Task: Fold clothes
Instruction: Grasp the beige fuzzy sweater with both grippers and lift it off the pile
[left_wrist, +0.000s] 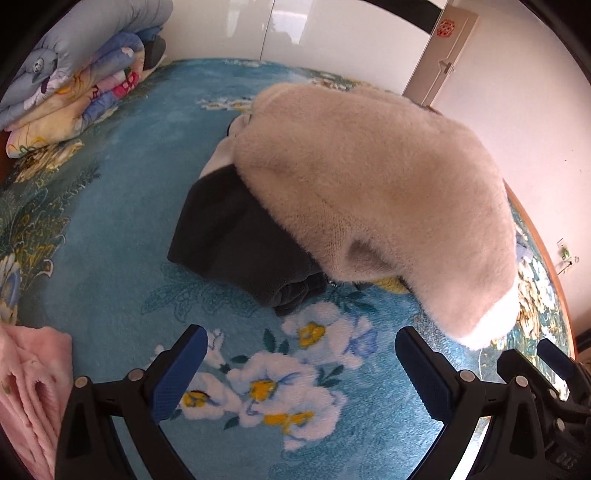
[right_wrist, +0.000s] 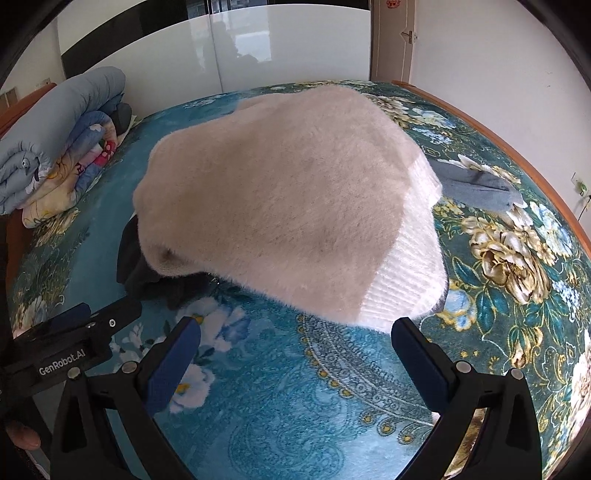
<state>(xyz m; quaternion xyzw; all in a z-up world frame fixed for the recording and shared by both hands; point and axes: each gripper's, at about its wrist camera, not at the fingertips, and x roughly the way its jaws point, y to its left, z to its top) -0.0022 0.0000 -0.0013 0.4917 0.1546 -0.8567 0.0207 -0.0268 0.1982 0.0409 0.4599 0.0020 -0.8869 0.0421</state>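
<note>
1. We work on a bed covered by a teal floral blanket (left_wrist: 110, 206). The main item, a fluffy beige sweater (left_wrist: 369, 184), lies in a rounded heap near the middle of the bed. In the left wrist view it fills the field from about 12 to 3 o'clock; in the right wrist view it sits dead centre (right_wrist: 288, 206).
2. The sweater's white ribbed hem (right_wrist: 402, 273) faces us at about 5 o'clock of the heap. No sleeves are visible, so we judge it already folded or at least bundled; we cannot tell how tidy the fold is underneath.
3. A dark garment (left_wrist: 236, 236) lies partly under the sweater, sticking out at its 8 o'clock side. It looks roughly doubled over, its near edge rumpled.
4. Left gripper (left_wrist: 301, 373): jaws apart, holding nothing, over bare blanket at 6 o'clock of the sweater, just short of it.
5. Right gripper (right_wrist: 295, 365): jaws apart as well, empty, its right fingertip close to the hem but not touching.
6. Other cloth: a pink garment (left_wrist: 29, 387) at 8 o'clock of the left view, and a grey-blue folded piece (right_wrist: 476, 184) at 3 o'clock of the sweater in the right view. Stacked quilts (right_wrist: 62, 147) sit at 10 o'clock.
7. Our estimate: task midway or later. The beige and dark pieces appear stacked; the pink garment looks unfolded and probably remains. Whether the sweater needs another fold we cannot say.
</note>
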